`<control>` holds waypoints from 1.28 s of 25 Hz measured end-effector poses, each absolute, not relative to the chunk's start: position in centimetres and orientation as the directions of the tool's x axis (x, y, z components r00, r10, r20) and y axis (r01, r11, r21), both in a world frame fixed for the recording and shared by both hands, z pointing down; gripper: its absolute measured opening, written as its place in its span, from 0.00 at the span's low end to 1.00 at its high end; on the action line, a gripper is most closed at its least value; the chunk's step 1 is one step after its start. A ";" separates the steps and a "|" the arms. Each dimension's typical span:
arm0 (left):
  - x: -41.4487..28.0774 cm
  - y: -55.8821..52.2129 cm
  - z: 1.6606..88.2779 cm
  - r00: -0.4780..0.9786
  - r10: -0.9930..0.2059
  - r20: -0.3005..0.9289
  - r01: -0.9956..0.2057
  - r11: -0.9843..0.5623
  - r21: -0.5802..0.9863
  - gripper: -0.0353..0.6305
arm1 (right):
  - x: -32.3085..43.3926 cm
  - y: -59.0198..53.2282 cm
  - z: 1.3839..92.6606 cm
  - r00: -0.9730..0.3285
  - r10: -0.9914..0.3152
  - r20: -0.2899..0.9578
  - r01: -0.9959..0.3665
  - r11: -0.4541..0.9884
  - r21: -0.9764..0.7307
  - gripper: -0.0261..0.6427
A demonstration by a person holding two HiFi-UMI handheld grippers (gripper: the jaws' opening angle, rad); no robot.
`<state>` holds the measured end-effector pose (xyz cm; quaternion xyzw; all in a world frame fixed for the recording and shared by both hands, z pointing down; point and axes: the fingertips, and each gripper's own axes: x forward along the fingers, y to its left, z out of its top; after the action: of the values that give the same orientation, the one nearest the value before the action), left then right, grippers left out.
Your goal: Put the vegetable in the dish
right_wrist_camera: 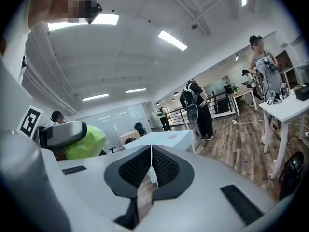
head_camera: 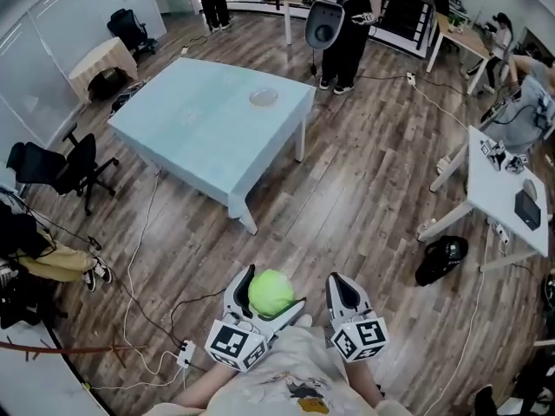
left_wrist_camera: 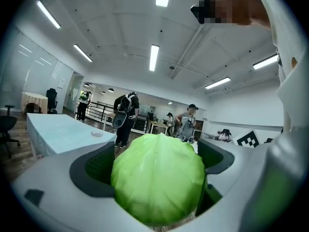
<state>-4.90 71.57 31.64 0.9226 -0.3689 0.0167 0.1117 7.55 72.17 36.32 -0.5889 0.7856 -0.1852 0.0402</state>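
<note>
head view: left gripper (head_camera: pixel 267 295) w/ cabbage (head_camera: pixel 271 288) (close-in)

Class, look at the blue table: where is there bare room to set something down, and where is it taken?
Almost all of the table is bare: the wide stretch from its near corner up to the left and far edges. Only the spot near its right corner is taken, by the dish.

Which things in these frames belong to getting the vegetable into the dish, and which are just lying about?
Job: cabbage, held in the left gripper; glass dish on the blue-covered table; right gripper, shut and empty.

Lying about: office chair; black bag on the floor; white desk; floor cables; standing person.
</note>
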 end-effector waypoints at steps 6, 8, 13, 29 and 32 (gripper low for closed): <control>-4.5 69.3 32.4 0.718 -0.682 0.140 -0.694 -0.687 0.214 0.88 | 7.1 69.9 36.6 -0.334 -0.932 0.143 -0.893 0.265 -0.363 0.08; -4.4 68.0 32.9 0.716 -0.683 0.143 -0.695 -0.681 0.230 0.88 | 7.1 68.4 36.9 -0.343 -0.927 0.152 -0.891 0.270 -0.364 0.08; -3.5 62.7 33.6 0.734 -0.665 0.139 -0.674 -0.688 0.268 0.87 | 8.3 63.5 37.5 -0.325 -0.930 0.170 -0.895 0.244 -0.374 0.08; -8.6 39.6 32.0 0.734 -0.673 0.094 -0.660 -0.675 0.330 0.87 | 3.2 39.2 35.4 -0.347 -0.920 0.184 -0.891 0.262 -0.371 0.08; -10.2 36.0 32.0 0.729 -0.679 0.088 -0.663 -0.669 0.335 0.87 | 2.3 35.7 35.4 -0.333 -0.924 0.185 -0.896 0.249 -0.369 0.08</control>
<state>-10.24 36.02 31.98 0.9133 -0.3674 -0.0222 0.1743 2.35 35.68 35.37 -0.5764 0.7894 -0.2083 0.0347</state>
